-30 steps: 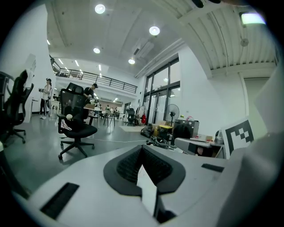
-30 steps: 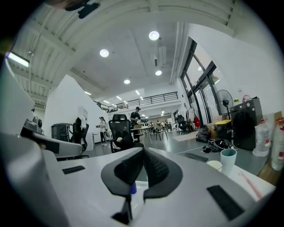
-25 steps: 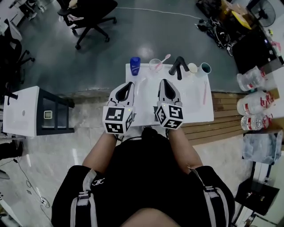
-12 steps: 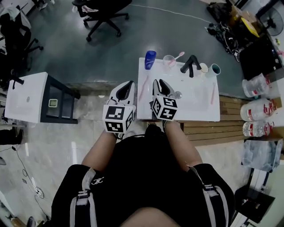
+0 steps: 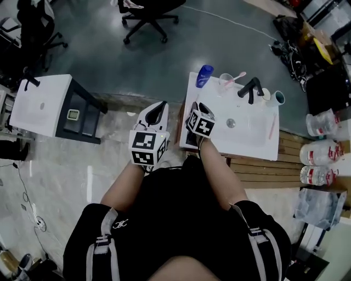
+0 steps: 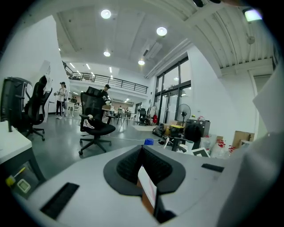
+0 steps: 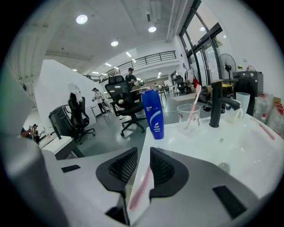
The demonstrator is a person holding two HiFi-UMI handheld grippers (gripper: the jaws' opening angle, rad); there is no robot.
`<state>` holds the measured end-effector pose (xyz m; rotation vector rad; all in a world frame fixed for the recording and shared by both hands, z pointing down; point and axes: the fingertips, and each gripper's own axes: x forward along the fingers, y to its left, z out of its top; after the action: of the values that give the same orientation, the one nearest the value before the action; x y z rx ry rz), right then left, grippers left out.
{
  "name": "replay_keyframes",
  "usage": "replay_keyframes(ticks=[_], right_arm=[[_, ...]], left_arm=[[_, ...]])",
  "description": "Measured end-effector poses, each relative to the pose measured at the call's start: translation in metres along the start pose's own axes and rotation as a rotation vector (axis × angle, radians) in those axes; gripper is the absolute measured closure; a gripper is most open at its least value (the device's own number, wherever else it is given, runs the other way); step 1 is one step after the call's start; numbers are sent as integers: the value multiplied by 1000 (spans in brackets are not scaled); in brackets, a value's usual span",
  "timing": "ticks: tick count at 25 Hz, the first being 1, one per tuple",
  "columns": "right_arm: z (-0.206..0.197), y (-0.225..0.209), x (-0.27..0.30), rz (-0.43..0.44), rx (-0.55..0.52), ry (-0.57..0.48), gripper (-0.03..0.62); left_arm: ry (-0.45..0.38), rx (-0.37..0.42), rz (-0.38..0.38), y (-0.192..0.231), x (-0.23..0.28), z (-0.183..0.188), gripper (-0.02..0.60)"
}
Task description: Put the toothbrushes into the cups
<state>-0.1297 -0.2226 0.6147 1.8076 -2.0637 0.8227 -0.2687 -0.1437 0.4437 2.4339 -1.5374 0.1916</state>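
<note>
A pink toothbrush [image 7: 138, 188] lies along the left rim of the white sink [image 5: 241, 148]. My right gripper [image 5: 193, 106] is low over that rim, open. Its jaws have just been opening, and the toothbrush lies between them untouched in the right gripper view [image 7: 141, 153]. A clear cup [image 5: 225, 82] at the back rim holds another pink toothbrush [image 7: 194, 104]. Two pale cups [image 5: 272, 96] stand right of the black faucet [image 5: 251, 88]. A third pink toothbrush [image 5: 271, 126] lies on the right rim. My left gripper [image 5: 160, 105] hangs shut and empty, left of the sink.
A blue bottle [image 5: 204, 76] stands at the sink's back left corner, close ahead of the right gripper. A white side table [image 5: 41, 107] is on the left, office chairs [image 5: 148, 11] beyond, and water bottles [image 5: 321, 148] on wooden slats to the right.
My right gripper has dropped and shifted to the sink's left rim, and its jaws have parted over the toothbrush. The left gripper now sits off the sink's left side.
</note>
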Motion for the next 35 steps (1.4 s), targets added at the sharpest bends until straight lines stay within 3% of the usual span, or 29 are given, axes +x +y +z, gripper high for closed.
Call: replay_keyframes(ticks=[5, 14, 20, 24, 30, 35], right_arm=[[-15, 2, 25, -41, 0, 86, 490], [-40, -9, 65, -92, 102, 212, 479], [-44, -13, 80, -140, 76, 267, 476], [-44, -15, 82, -169, 31, 301, 538], [-41, -18, 72, -159, 25, 283, 556], [-26, -12, 53, -120, 2, 208, 557]], left_arm=[[6, -6, 25, 17, -6, -3, 568], [10, -19, 63, 44, -6, -3, 568], [14, -21, 74, 52, -3, -3, 568], [13, -22, 75, 54, -2, -3, 568], [5, -20, 58, 51, -2, 0, 568], [-2, -12, 27, 43, -2, 4, 568]])
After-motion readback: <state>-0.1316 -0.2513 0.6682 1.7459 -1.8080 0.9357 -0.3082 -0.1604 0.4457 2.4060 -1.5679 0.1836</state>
